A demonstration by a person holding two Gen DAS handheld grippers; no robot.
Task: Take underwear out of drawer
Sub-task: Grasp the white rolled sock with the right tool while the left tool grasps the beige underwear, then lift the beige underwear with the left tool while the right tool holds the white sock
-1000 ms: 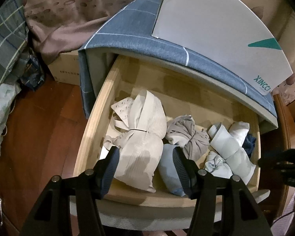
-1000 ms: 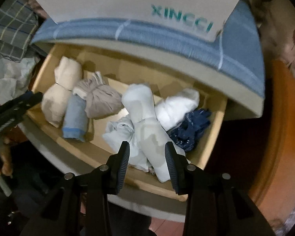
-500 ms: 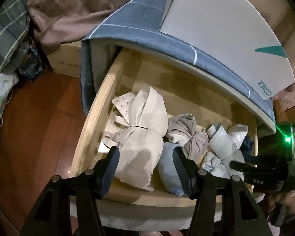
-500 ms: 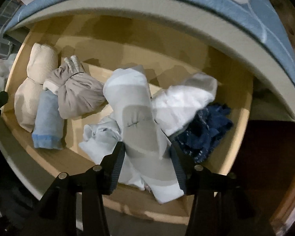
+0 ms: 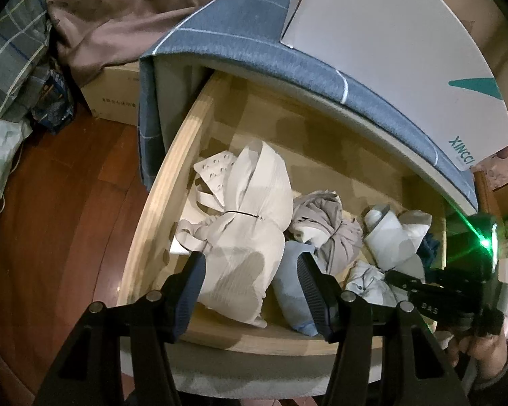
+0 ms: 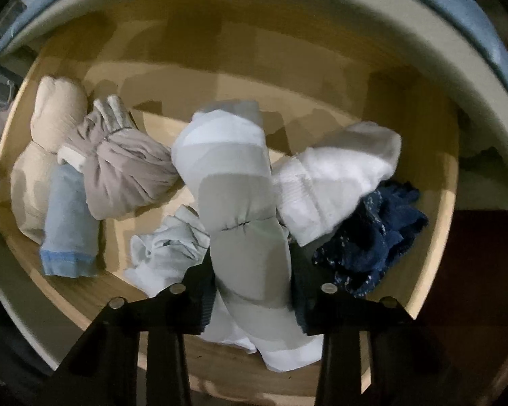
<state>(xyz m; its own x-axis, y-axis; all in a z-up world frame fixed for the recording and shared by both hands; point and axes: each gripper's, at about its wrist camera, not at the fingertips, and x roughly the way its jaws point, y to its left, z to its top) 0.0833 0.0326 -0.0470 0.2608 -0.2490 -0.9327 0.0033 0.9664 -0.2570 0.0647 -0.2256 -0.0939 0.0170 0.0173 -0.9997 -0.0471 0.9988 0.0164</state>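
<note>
Fingers of the right gripper [image 6: 252,291] are closing around the pale grey roll of underwear [image 6: 244,209], which lies mid-right in the open drawer [image 5: 152,209]. Best to pinch only that roll, clear of the white bundle [image 6: 166,253] beside it, then lift straight up. Left gripper [image 5: 250,291] hangs open, empty, over the near edge.

drawer [image 6: 433,155] pale wood | rolled bundle [image 6: 240,182] white and grey patches | bra [image 5: 247,237] cream | top cloth [image 5: 254,30] blue, thin white grid | crumpled garment [image 6: 369,240] navy (pale specks)
</note>
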